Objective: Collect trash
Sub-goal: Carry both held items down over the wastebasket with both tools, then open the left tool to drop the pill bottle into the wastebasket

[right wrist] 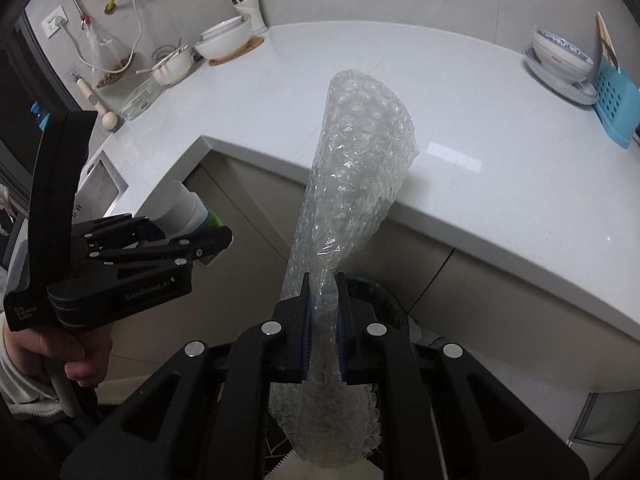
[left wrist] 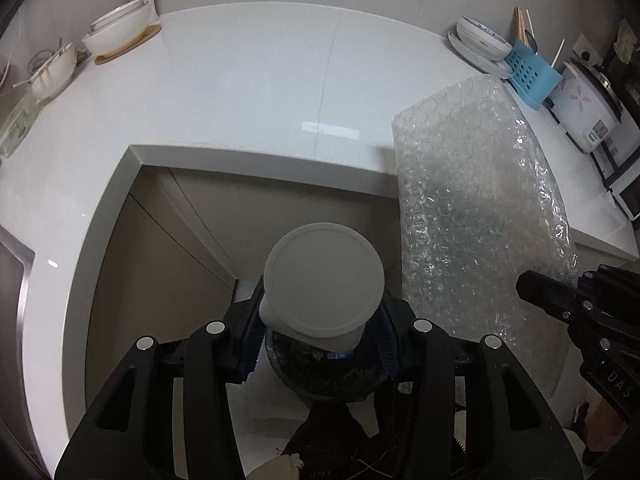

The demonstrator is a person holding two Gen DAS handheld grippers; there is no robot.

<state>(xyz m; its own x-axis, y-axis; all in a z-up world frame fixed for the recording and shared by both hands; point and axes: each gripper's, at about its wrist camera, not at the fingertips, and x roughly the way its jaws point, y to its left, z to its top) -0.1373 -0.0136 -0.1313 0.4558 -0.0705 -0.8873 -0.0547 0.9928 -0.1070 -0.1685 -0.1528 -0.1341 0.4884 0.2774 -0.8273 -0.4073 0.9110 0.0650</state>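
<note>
My left gripper is shut on a white plastic bottle with a wide ribbed cap and holds it over a dark trash bin on the floor below. The bottle and left gripper also show in the right wrist view. My right gripper is shut on a sheet of bubble wrap that stands up from its jaws, in front of the counter edge. The bubble wrap and right gripper show at the right of the left wrist view.
A white L-shaped counter carries bowls on a wooden coaster, stacked plates, a blue utensil basket and a rice cooker. Beige cabinet doors stand below. The bin rim shows under the wrap.
</note>
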